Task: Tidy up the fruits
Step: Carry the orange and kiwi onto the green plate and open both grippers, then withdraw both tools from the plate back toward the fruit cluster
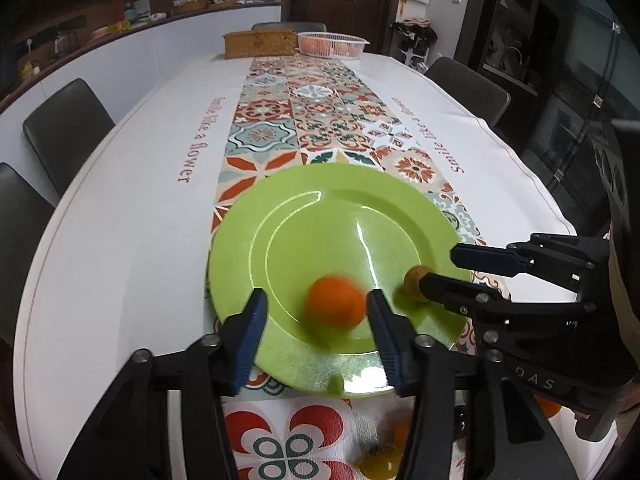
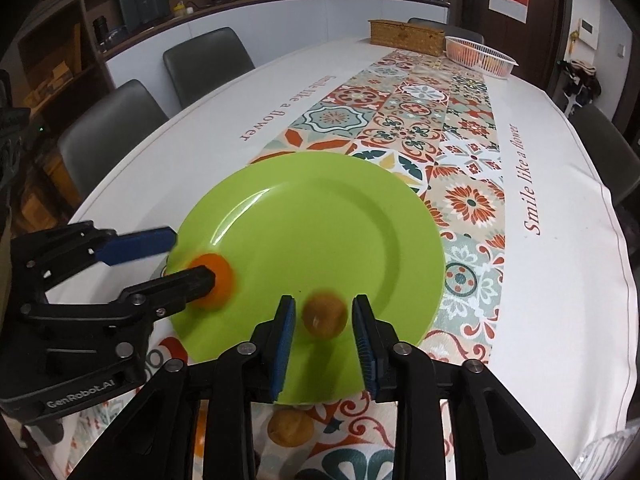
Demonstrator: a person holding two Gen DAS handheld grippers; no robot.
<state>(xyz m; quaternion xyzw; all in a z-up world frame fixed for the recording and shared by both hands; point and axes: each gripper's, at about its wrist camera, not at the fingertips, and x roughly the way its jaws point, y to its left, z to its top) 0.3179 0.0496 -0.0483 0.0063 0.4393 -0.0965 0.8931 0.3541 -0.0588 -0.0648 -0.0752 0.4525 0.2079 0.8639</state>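
A green plate (image 1: 312, 216) (image 2: 320, 216) lies on the patterned table runner. An orange fruit (image 1: 336, 307) (image 2: 218, 276), blurred, sits on the plate between the fingers of my left gripper (image 1: 318, 320), which is open and not touching it. A small brownish-yellow fruit (image 2: 324, 316) (image 1: 414, 280), also blurred, lies on the plate's near part between the fingers of my right gripper (image 2: 324, 332), which is open. Each gripper shows in the other's view: the right (image 1: 452, 268), the left (image 2: 192, 256).
More fruits lie on the runner below the plate: a yellow one (image 1: 380, 462), an orange one (image 1: 402, 432) and a brownish one (image 2: 290, 426). A wicker box (image 1: 260, 43) and a plastic basket (image 1: 332, 44) stand at the table's far end. Chairs (image 1: 66, 132) surround the table.
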